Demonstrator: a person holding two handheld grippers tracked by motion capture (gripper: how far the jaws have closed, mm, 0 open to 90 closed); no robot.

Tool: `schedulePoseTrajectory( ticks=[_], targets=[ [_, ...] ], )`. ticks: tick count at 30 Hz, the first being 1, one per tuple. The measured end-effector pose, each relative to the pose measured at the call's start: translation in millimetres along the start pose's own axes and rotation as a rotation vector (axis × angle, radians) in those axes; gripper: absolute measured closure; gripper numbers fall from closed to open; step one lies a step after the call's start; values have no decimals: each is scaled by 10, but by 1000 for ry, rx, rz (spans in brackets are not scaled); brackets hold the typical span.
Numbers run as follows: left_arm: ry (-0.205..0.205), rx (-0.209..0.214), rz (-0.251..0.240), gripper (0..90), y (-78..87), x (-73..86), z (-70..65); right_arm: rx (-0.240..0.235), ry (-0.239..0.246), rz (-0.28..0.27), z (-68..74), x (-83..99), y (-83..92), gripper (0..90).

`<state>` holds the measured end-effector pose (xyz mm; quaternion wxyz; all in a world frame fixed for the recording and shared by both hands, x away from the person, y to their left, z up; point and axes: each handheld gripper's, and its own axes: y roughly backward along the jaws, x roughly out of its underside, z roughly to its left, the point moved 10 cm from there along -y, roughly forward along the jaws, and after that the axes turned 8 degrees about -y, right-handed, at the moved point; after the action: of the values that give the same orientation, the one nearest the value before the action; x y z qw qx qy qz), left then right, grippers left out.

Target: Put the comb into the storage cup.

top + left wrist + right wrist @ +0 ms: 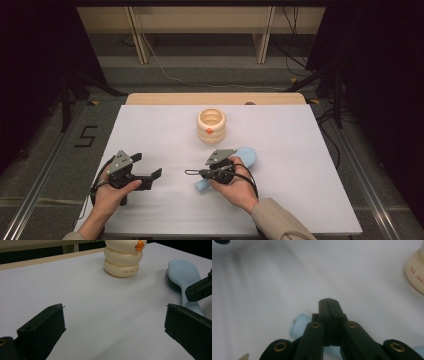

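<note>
Setting: a white table (150, 125) with a wooden strip along its far edge; a person's two forearms come in from the near side, each hand holding a black two-jaw gripper.

Hairbrush, look: a pale blue plastic hairbrush (183, 277) with a smooth, rounded oval head that narrows into a straight handle with a flat round end. In the left gripper view, dark bristles show under the head's near edge, so its smooth back faces up.

Hairbrush, place: it lies flat right of the table's centre, nearer the person than the cream container. In the high view the head (246, 156) points away and to the right, and the handle end (201, 186) points toward the person, just left of the right hand.

Right gripper: the right gripper (329, 305) sits directly over the hairbrush handle. Its jaws are pressed fully together with nothing between them. In the right gripper view the handle's round blue end (299, 325) shows below and beside the jaws, not clamped.

Left gripper: the left gripper (150, 177) is held low over the table's left side, well apart from the hairbrush. Its jaws stand wide apart and empty, pointing toward the table's middle.

Cream container: a cream container (211, 126) of stacked rounded rings, with a small orange mark on its side and an open top, stands upright beyond the hairbrush, near the far edge.
</note>
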<state>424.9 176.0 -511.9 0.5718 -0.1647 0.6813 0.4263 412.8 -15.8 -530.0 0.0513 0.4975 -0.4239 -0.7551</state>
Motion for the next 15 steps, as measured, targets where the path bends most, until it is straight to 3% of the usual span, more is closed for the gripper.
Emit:
schedulePoseTrajectory(
  ticks=[15],
  targets=[
    [7, 5, 5, 29, -12, 12, 1, 14, -28, 97, -67, 52, -166, 900]
  ],
)
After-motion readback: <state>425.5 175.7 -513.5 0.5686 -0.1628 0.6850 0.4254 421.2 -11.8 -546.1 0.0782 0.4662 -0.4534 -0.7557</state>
